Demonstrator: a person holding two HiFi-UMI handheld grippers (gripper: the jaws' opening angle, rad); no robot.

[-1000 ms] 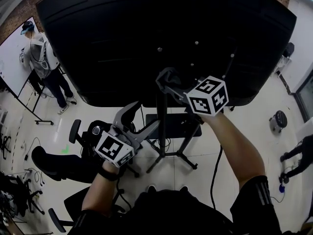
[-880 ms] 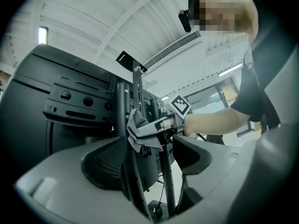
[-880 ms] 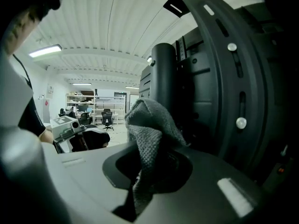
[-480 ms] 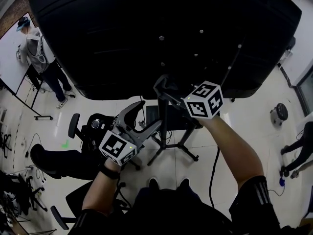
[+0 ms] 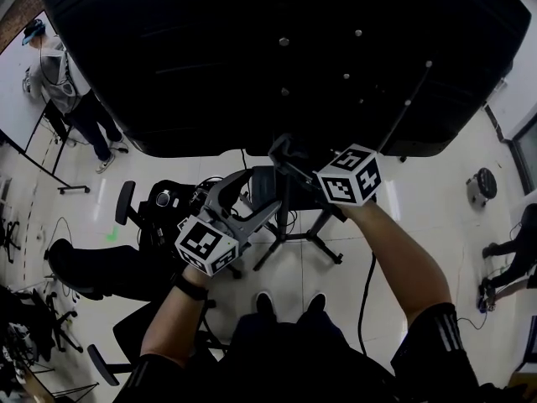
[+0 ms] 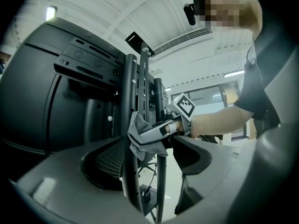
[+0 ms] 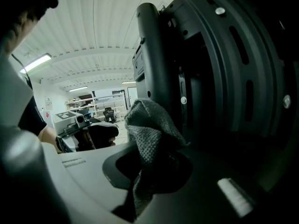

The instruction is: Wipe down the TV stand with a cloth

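Cloth (image 7: 150, 125) looks soft, light, so right hand-held gripper (image 5: 285, 151) clamps a bunched fold, left hand-held gripper (image 5: 252, 193) jaws stand apart.

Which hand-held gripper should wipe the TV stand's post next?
Right: the right hand-held gripper is shut on the grey cloth, against the stand's post. The left hand-held gripper is open, without cloth.

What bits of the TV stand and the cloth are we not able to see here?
Head view: the TV shows only its back; the screen faces away.
Head view: the right tool and cloth cover the TV stand's upper pole.
Right gripper view: the cloth covers that tool's tips.
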